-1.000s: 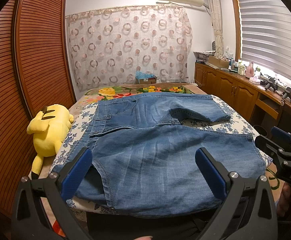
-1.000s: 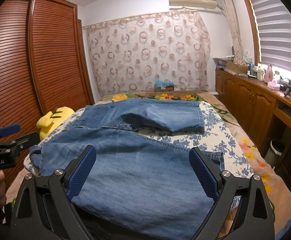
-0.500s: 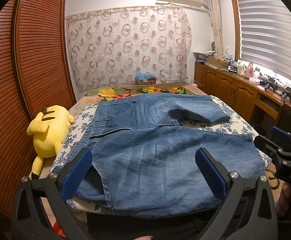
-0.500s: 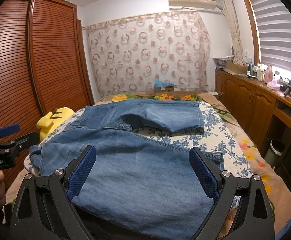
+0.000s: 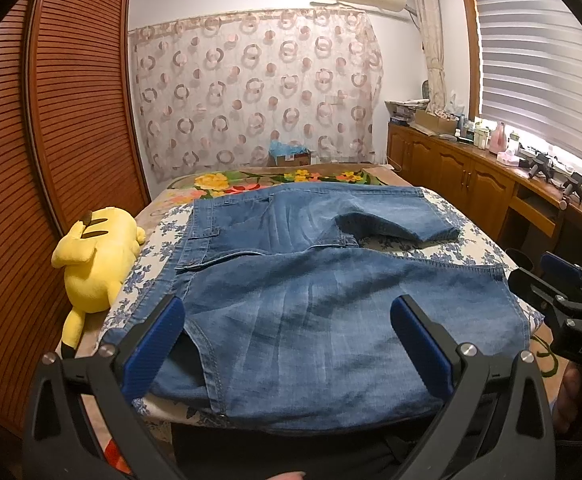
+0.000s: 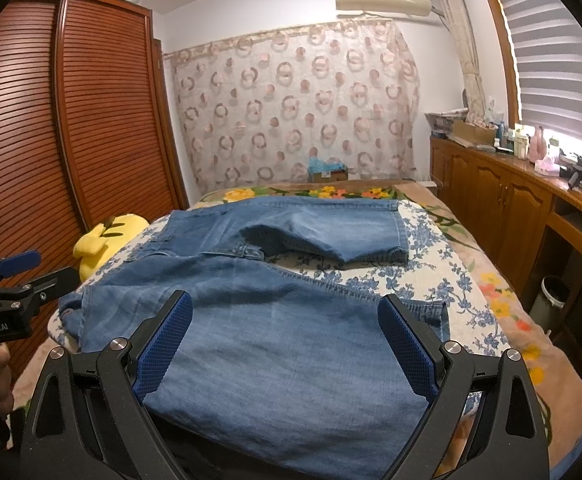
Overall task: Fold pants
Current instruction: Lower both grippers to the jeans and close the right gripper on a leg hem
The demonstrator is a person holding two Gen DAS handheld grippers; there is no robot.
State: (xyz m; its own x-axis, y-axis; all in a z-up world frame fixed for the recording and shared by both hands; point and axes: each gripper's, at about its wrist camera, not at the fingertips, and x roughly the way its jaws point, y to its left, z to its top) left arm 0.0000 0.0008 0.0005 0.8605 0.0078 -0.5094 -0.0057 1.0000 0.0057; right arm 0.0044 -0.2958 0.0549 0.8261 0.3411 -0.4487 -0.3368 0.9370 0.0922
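The pants (image 5: 311,312) lie spread on the bed (image 5: 471,248), legs running left-right, just ahead of both claws; left claw (image 5: 287,344) and right claw (image 6: 287,344) gape wide, empty; each nearer 1 end.

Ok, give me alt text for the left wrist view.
Blue denim pants lie spread on a floral bed, framed by the open left gripper. A yellow plush toy lies left; the right gripper enters right.
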